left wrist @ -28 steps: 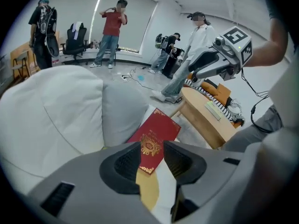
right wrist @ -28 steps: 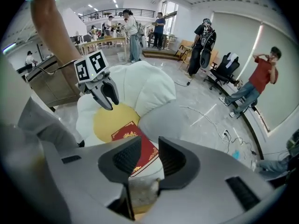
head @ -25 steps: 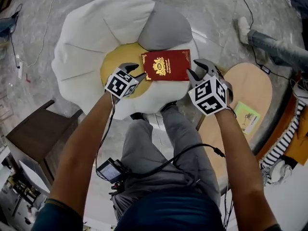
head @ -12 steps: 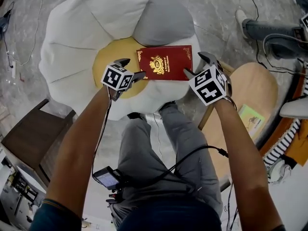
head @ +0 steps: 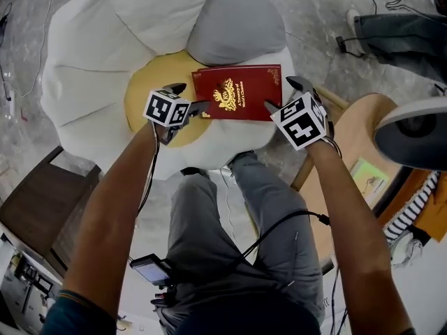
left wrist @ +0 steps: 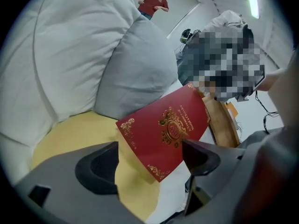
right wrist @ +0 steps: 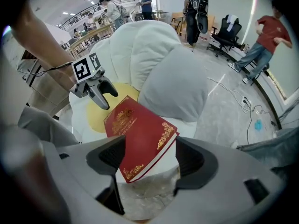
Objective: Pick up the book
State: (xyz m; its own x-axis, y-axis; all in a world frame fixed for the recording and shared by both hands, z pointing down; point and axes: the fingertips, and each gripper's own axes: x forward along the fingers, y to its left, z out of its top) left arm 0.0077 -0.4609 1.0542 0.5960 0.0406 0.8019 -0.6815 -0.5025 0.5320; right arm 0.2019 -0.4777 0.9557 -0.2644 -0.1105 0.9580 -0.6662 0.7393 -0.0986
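Jaws of the left gripper [head: 192, 96] and right gripper [head: 281, 93] have just opened wide, straddling the red book [head: 237, 93] without pressing it, so it lies ungripped upper-centre, partly on the yellow seat cushion [head: 150, 82].

Bright, even overhead light with soft shadows; both gripper views bulge and darken at the edges.

Book [head: 237, 93]: deep red cover; gold crest, gold lettering, gold corner scrollwork; cream page edge.
Flower-shaped seat [head: 91, 61]: white petals, unpatterned.
Seat centre [head: 147, 89]: mustard yellow, plain.
Pillow [head: 234, 26]: plain light grey.
Floor [head: 314, 5]: grey, marbled with paler veins.
Trousers [head: 202, 222]: mid grey.
Round desk [head: 356, 135]: pale wood.
Card [head: 368, 175]: yellow-green.
Side cabinet [head: 35, 201]: dark brown.
Striped cloth [head: 412, 204]: black and white stripes.
Cable [head: 293, 213]: black.
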